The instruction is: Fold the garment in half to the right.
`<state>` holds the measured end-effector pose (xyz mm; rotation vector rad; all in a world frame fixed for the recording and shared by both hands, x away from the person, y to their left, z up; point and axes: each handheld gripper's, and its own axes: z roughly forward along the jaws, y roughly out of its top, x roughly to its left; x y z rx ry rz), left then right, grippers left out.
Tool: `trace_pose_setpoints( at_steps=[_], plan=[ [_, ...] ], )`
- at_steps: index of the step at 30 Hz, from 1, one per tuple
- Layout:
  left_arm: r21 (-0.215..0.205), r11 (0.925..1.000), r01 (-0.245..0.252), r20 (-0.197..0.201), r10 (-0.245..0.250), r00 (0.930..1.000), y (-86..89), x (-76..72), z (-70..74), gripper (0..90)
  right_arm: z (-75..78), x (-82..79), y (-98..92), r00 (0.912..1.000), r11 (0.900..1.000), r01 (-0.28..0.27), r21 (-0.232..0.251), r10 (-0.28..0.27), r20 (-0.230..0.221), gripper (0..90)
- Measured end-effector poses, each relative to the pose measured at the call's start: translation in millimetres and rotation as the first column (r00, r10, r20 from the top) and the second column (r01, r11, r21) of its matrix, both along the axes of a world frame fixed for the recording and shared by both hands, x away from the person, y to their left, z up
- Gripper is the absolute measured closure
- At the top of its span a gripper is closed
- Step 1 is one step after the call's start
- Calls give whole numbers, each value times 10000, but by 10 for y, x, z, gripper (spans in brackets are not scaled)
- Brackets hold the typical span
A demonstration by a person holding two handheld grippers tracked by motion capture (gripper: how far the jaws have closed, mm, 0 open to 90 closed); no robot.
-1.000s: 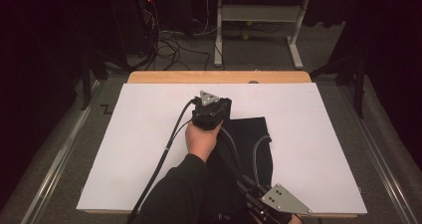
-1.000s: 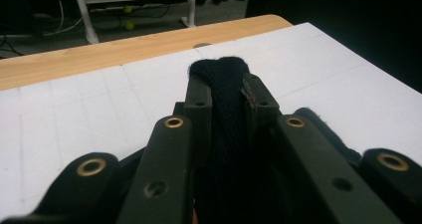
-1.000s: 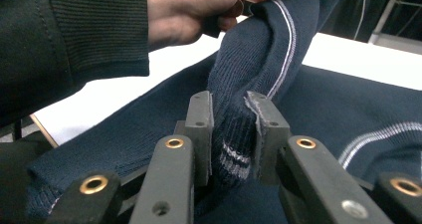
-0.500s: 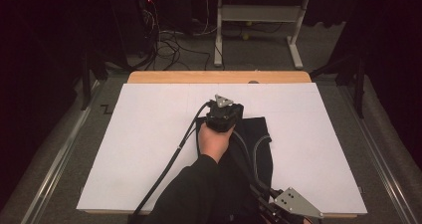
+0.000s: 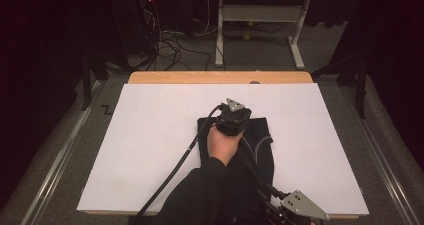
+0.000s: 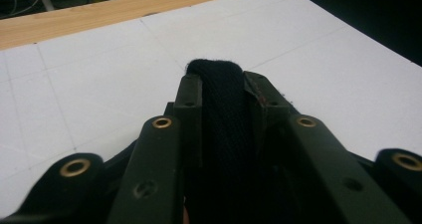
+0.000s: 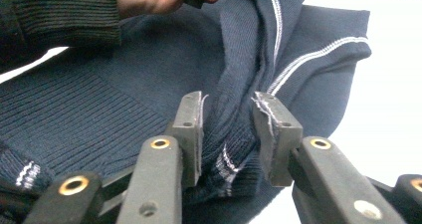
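High view: white board (image 5: 150, 150) covers most of a wooden table, w/ a strip of bare wood (image 5: 220, 77) showing along the far edge. Faint grid lines on the board. Grey carpet-like floor either side, metal rails (image 5: 55, 165) running down both flanks. Room behind is dark; a white-legged desk frame (image 5: 260, 30) stands further back, w/ a tangle of cables (image 5: 170, 45) on the floor to its left.

Dark navy knit garment (image 5: 257, 145) lies on the board right of centre, toward the near edge, partly bunched. White stitching lines show on it.

Left gripper (image 5: 235, 119) sits at the garment's far edge, held by a hand (image 5: 222, 144) in a dark sleeve, cable trailing back to the near edge. Left gripper view: a fold of the dark knit fills the gap btwn the jaws and pokes out past the tips; jaws have just been easing apart, cloth between them yet.

Right gripper (image 7: 229, 119) is at the near-right edge of the board. Right gripper view: jaws have just been opening too, a ridge of the garment standing btwn them, pads not clearly pressing, gap visible on the right side.
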<state>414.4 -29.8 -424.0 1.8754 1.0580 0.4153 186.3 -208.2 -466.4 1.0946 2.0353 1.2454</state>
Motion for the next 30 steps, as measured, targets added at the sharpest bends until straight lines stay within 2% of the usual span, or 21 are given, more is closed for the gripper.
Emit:
trace_pose_setpoints(
  at_steps=[4, 8, 15, 18, 24, 30],
  plan=[
    [-144, 9998, 128, 323, -123, 9994, -41, -22, 19, 575, 11, -25, -40, 9999, 10000, 60, 65, -61, 125, 626],
    [-146, 9997, 177, 467, -170, 9988, -60, -39, 46, 486, 35, -30, -66, 9997, 9996, 103, 257, -109, 235, 601],
    [-207, 9991, 363, 488, -353, 9982, -41, -55, 70, 422, 89, -36, -98, 9993, 9979, 75, 637, -97, 355, 557],
    [-113, 9978, 650, 700, -640, 9955, -27, -75, 81, 403, 119, -46, -100, 9987, 9972, -6, 751, -32, 503, 536],
    [-315, 9944, 1013, 654, -991, 9929, 10, -92, 102, 332, 130, -36, -114, 9987, 9966, -4, 829, -38, 513, 507],
    [-278, 9940, 1057, 538, -1041, 9931, 65, -101, 85, 245, 128, -26, -119, 9986, 9967, 37, 811, -79, 525, 491]
  ],
)
